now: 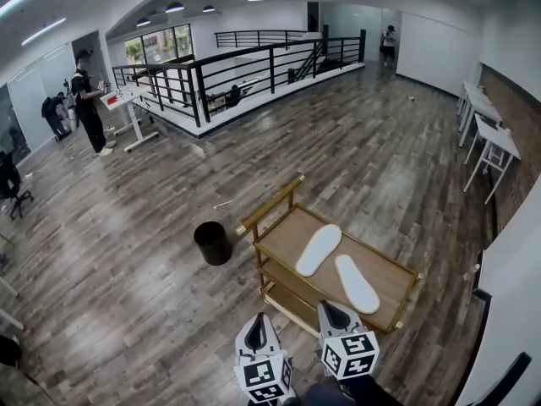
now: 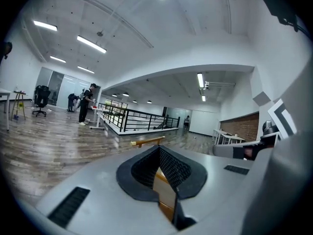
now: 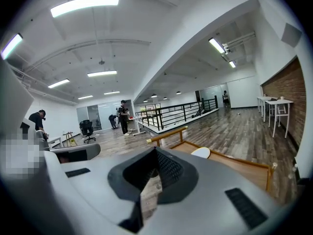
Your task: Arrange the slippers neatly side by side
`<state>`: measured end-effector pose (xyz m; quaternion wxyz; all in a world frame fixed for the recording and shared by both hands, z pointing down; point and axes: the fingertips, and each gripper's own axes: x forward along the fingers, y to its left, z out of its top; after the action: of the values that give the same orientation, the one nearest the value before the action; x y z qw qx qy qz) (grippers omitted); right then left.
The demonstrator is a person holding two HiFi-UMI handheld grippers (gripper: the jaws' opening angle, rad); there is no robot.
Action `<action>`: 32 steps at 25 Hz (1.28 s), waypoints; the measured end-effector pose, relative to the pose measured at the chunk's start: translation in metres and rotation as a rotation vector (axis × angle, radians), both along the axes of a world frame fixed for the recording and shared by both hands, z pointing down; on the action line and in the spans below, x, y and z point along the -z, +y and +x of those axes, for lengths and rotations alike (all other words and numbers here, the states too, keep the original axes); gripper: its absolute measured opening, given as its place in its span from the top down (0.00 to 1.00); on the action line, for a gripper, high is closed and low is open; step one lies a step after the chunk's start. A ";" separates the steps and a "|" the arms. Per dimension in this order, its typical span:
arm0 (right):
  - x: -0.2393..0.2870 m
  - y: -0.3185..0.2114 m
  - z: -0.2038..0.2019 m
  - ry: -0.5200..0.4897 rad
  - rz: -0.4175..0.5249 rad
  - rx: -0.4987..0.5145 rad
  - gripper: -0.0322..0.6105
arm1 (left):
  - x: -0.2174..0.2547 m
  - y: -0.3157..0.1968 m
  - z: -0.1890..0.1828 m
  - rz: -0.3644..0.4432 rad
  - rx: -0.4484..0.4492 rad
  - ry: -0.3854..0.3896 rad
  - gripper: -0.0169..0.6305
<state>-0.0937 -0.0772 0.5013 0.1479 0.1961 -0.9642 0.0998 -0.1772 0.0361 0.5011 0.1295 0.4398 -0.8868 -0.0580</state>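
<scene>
Two white slippers lie on the top shelf of a wooden cart (image 1: pixel 385 271), apart and splayed at an angle. The far one (image 1: pixel 319 249) points up-left; the near one (image 1: pixel 356 283) lies to its right. My left gripper (image 1: pixel 258 321) and right gripper (image 1: pixel 332 310) hover side by side at the cart's near edge, both shut and holding nothing. In the right gripper view the shut jaws (image 3: pixel 155 151) point at the cart (image 3: pixel 239 164), and one slipper's end (image 3: pixel 201 152) peeks over them. From the left gripper view the shut jaws (image 2: pixel 159 148) hide all but the cart's handle (image 2: pixel 147 141).
A black bin (image 1: pixel 212 243) stands on the wood floor left of the cart's handle (image 1: pixel 270 203). White tables (image 1: pixel 489 138) line the right wall. A black railing (image 1: pixel 245 70) runs across the far side. A person (image 1: pixel 87 101) stands at a desk far left.
</scene>
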 end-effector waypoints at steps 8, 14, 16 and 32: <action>-0.016 -0.022 -0.034 0.031 -0.024 -0.035 0.95 | -0.015 -0.027 -0.029 -0.012 -0.070 0.016 0.99; -0.027 -0.057 -0.076 0.037 -0.048 -0.055 0.95 | -0.018 -0.052 -0.082 -0.040 -0.056 -0.007 0.99; -0.031 -0.074 -0.090 0.032 -0.062 -0.065 0.95 | -0.018 -0.069 -0.098 -0.045 -0.062 -0.010 0.99; -0.018 -0.236 -0.047 -0.044 -0.073 -0.348 0.95 | -0.007 -0.270 -0.089 -0.058 -0.389 -0.051 0.99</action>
<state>-0.1405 -0.3137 0.5193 0.1142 0.3524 -0.9144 0.1629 -0.2666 -0.2334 0.5083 0.1284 0.6003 -0.7894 0.0049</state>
